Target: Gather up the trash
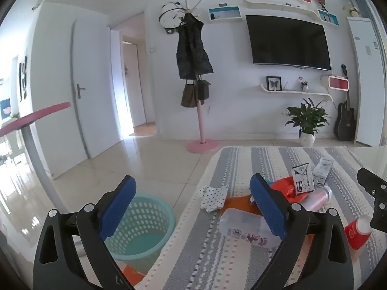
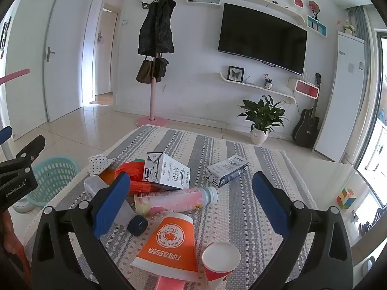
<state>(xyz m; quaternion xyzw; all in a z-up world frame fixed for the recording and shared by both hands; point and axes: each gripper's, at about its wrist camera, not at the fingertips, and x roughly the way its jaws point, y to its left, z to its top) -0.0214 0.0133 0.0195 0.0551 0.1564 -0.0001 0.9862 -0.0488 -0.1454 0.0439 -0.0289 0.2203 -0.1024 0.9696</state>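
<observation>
Trash lies on a striped tablecloth (image 2: 241, 217): an orange paper cup (image 2: 167, 244) on its side, a red paper cup (image 2: 221, 263) upright, a pink bottle (image 2: 174, 199), a clear bottle (image 1: 244, 229), two milk cartons (image 2: 167, 171) (image 2: 227, 169), an orange plastic bag (image 2: 130, 171) and a dotted cloth (image 1: 212, 197). A teal basket (image 1: 142, 227) stands on the floor left of the table. My left gripper (image 1: 193, 207) is open and empty above the table's left edge, between basket and clear bottle. My right gripper (image 2: 191, 205) is open and empty above the pink bottle and orange cup.
A pink coat stand (image 1: 200, 111) with dark clothes and bags stands at the far wall. A potted plant (image 2: 262, 118), a guitar (image 2: 307, 125) and a wall TV (image 2: 262, 37) are behind the table. A colour cube (image 2: 346, 198) sits at the table's right.
</observation>
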